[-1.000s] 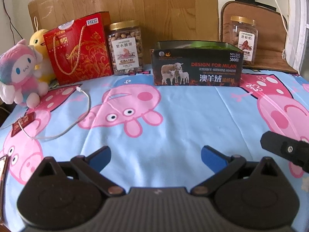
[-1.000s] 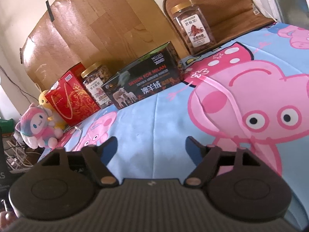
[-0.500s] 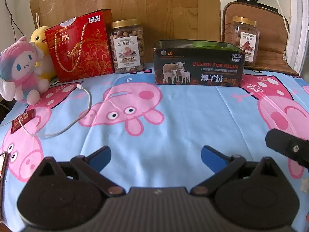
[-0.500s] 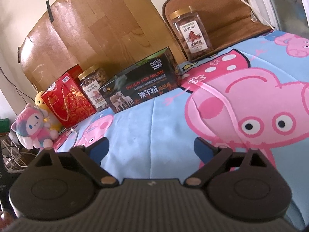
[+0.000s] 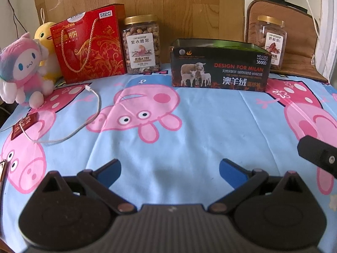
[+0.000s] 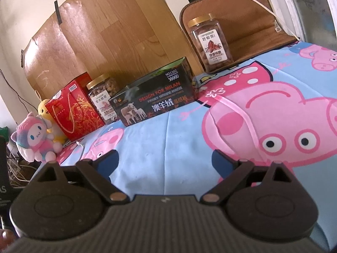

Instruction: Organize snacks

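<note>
Left wrist view: a bed covered by a blue sheet (image 5: 189, 109) with pink pig prints is seen. Along the back, from left to right, a pink plush toy (image 5: 20, 69), a yellow plush duck (image 5: 43, 34), a red gift bag (image 5: 89, 44), a jar of nuts (image 5: 142, 45), a black box (image 5: 220, 64) and a 2nd jar (image 5: 271, 42) on a brown cushion (image 5: 294, 33) are lined up. The bag and the 1st jar are just beside each other; the box is set apart from both jars. A white cable (image 5: 84, 122) and a small red packet (image 5: 24, 125) are laid on the sheet at the left. The left hand-held gripper (image 5: 169, 169) is held above the sheet with its blue fingers spread apart and nothing between them. At the right edge, a black part of the other tool is seen.

Right wrist view: the same row is seen at a slant. The right hand-held gripper (image 6: 165, 162) is likewise spread apart and empty, well apart from every snack.
</note>
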Demonstrator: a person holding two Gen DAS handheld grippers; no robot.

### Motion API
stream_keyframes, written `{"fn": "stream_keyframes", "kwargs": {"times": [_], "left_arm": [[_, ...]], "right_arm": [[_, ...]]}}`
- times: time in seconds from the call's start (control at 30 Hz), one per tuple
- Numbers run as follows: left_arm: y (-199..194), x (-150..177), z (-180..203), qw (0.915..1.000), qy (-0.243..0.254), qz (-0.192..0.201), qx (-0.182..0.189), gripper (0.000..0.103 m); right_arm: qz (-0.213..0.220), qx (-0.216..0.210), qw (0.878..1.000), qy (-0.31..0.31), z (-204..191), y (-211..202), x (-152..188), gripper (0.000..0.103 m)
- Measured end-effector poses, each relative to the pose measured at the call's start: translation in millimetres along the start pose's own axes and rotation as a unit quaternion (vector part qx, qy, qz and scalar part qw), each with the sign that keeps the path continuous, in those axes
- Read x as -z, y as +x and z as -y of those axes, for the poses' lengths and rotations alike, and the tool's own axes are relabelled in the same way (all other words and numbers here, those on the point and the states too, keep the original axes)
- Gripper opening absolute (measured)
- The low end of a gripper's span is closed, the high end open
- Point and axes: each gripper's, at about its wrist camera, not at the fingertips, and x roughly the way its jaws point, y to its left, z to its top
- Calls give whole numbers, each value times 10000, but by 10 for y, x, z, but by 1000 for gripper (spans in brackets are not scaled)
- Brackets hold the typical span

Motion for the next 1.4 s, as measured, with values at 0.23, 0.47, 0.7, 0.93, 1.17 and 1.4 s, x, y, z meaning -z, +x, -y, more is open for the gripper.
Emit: {"fn": "stream_keyframes", "kwargs": {"times": [0.23, 0.47, 0.7, 0.93, 1.17, 1.4], "left_arm": [[-4, 9, 23, 10000, 72, -16, 29, 103], [-12, 19, 36, 9999, 114, -14, 75, 103], [3, 20, 45, 9999, 142, -27, 75, 103], [16, 22, 42, 9998, 136, -64, 105, 103], [31, 33, 46, 9998, 148, -111, 95, 103], [67, 23, 35, 9998, 120, -150, 62, 103]], "right_arm": [[-5, 13, 10000, 6, -17, -4, 11, 97], [-25, 10, 10000, 22, -20, -3, 21, 97], [-44, 11, 10000, 35, -21, 4, 31, 97], [-59, 11, 10000, 37, -9, 13, 36, 97], [-92, 3, 10000, 36, -3, 29, 44, 97], [-119, 15, 9999, 32, -5, 38, 33, 97]]}}
